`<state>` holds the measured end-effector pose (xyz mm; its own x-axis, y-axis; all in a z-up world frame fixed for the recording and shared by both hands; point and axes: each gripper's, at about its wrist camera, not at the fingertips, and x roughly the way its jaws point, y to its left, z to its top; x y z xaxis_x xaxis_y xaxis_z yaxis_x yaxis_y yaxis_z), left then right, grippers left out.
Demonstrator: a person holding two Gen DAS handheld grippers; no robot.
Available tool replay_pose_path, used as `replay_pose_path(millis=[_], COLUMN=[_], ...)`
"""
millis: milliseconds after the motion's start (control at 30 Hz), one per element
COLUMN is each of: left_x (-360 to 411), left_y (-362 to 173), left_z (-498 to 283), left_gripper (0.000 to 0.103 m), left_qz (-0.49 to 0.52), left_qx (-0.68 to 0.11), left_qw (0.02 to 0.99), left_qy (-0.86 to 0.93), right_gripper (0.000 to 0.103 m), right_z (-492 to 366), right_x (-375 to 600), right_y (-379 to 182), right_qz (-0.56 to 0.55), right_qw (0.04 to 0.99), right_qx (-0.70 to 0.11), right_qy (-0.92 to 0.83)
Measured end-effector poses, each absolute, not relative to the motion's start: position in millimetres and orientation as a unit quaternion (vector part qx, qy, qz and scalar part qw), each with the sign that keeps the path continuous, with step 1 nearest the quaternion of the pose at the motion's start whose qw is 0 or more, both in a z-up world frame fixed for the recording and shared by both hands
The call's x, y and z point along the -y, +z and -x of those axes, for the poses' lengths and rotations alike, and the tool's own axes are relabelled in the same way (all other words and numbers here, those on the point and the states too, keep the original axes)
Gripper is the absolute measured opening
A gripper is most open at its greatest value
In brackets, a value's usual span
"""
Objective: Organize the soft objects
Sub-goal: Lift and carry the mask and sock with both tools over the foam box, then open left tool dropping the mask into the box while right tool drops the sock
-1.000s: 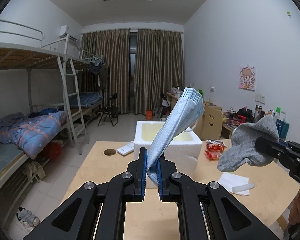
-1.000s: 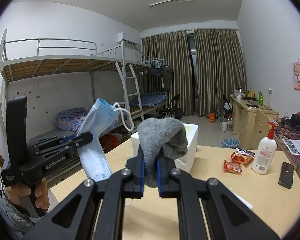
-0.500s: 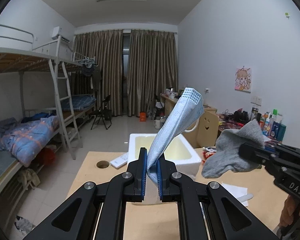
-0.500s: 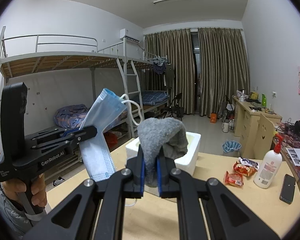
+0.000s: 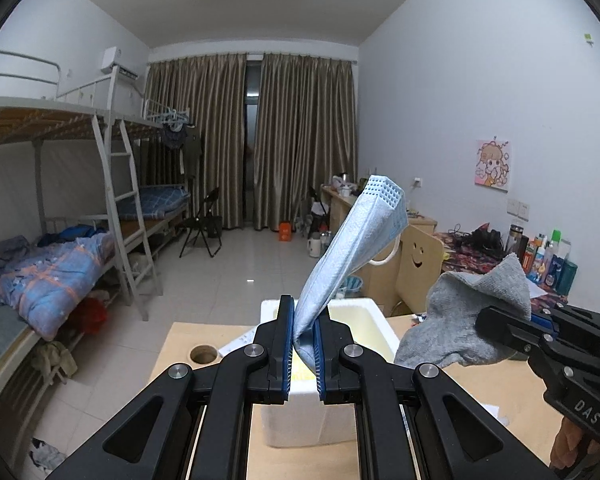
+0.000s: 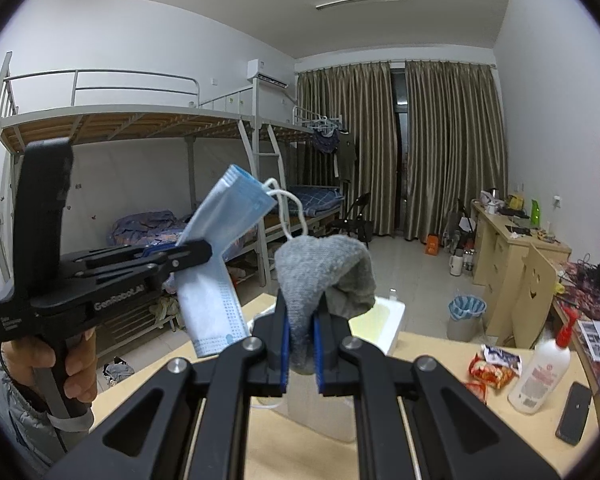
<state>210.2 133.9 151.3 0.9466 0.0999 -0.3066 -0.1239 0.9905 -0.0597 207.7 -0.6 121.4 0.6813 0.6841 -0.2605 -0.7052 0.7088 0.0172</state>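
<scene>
1. Mask (image 5: 342,264), blue, folded, clamped at its lower end by left gripper (image 5: 302,346), raised above foam box (image 5: 374,320), white ear loop dangling.
2. Grey sock (image 6: 320,276) pinched in right gripper (image 6: 300,344), drooping over the fingers, held above the same foam box, just right of the mask.
3. Foam box sits open on wooden table (image 5: 176,344); snack packets (image 6: 494,370) and lotion bottle (image 6: 538,376) right of box.
4. Bunk bed (image 5: 60,208) beyond box, left.

The wooden table (image 6: 452,436) carries a foam box (image 5: 374,330) (white), lotion bottle (image 6: 538,376), phone (image 6: 574,414).
</scene>
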Motion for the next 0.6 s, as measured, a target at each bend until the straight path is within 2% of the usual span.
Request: replay_pose_path(millis=[200,600], left_x=[-147.4,-163.6], left_y=[161.4,142.7], left_z=[-241.6,-302.2], left_gripper=[0.009,0.010], left_qz=[0.051,0.060], left_qx=[-0.159,-0.209], left_qw=[0.984,0.975], left_qy=[0.057,0.043], right_gripper=[0.012,0.012], right_z=[-225.5,-267.1], right_x=[-7.9,-17.3], right_y=[130.6,120.7], right_qz=[0.049,0.038], right_qw=[0.917,0.915], right_qx=[-0.115,-0.129], right_qy=[0.379,0.379])
